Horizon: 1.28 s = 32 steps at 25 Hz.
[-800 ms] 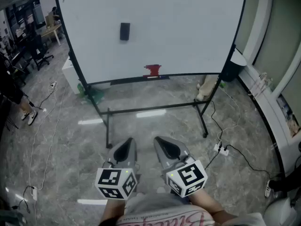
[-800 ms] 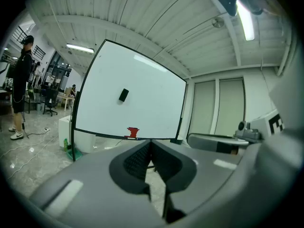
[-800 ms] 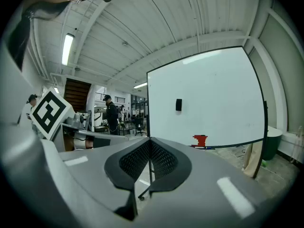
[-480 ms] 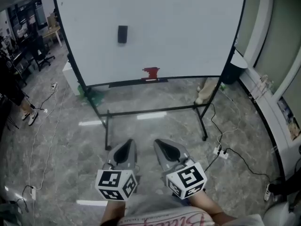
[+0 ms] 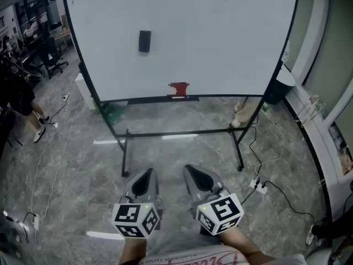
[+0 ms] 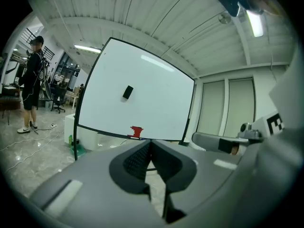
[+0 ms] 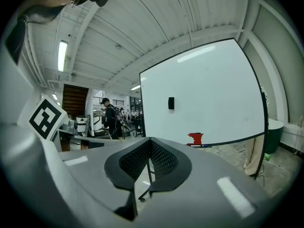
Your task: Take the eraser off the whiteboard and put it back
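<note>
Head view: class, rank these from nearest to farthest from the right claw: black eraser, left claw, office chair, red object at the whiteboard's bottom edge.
1. Left claw: right alongside, to its left.
2. Red object: bottom edge of the whiteboard, ahead.
3. Black eraser: higher on the board, leftward.
4. Office chair: far left, beyond the board.

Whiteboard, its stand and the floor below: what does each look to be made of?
Whiteboard: a smooth, glossy white panel, probably coated steel or melamine. It carries soft light streaks, and the eraser clings to it unsupported, which hints at magnetic steel. Stand: thin black tubes, likely painted metal. Floor: polished grey veined stone or stone-look tile, with bright reflections.
</note>
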### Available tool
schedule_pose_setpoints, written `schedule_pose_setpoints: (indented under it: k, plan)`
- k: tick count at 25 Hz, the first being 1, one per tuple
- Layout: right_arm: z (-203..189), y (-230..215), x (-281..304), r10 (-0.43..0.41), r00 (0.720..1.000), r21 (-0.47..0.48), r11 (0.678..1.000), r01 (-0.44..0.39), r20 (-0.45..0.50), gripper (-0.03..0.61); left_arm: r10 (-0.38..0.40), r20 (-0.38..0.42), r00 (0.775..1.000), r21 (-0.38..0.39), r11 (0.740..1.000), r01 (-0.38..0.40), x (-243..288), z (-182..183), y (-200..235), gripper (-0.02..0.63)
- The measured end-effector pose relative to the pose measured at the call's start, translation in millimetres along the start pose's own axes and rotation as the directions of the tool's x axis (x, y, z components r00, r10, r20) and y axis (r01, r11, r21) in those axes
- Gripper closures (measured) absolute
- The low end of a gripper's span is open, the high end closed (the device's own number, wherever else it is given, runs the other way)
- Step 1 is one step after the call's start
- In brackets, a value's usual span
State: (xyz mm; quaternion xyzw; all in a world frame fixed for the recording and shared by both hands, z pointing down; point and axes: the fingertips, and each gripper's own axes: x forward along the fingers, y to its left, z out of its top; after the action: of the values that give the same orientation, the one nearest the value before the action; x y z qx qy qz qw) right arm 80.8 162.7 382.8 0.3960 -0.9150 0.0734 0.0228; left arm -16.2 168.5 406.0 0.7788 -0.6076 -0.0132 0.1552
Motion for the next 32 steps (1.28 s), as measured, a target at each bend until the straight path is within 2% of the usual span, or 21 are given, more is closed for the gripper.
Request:
schedule_pose_setpoints:
  k: [4, 13, 22, 27, 32]
  plan:
    - [-1.8, -9.2, 22.4, 0.006, 1.000, 0.009, 1.000, -0.006, -0.003, 0.577, 0.007, 0.012, 1.000, 0.003, 1.000, -0.007, 19.7, 5.5, 15.0, 0.614]
    - [20.5, -54.0, 114.1, -0.019, 1.000, -0.018, 1.000, 0.019, 0.004, 0.577, -0.013, 0.043, 0.999, 0.015, 1.000, 0.012, 114.4, 49.2, 61.7, 0.614]
    - [51.9, -91.4, 207.0, -0.050, 0.998, -0.013, 0.999, 0.051, 0.029, 0.577, -0.062, 0.050, 0.997, 0.069, 0.996, 0.058, 199.1, 100.2, 108.7, 0.614]
    - [57.5, -100.2, 246.9, -0.062, 0.998, -0.006, 0.998, 0.062, 0.033, 0.577, -0.120, 0.043, 0.992, 0.109, 0.987, 0.115, 234.4, 116.5, 120.8, 0.613]
    - [54.1, -112.1, 274.6, -0.068, 0.997, 0.007, 0.998, 0.068, 0.023, 0.577, -0.144, 0.065, 0.987, 0.156, 0.979, 0.133, 261.9, 136.4, 127.4, 0.515]
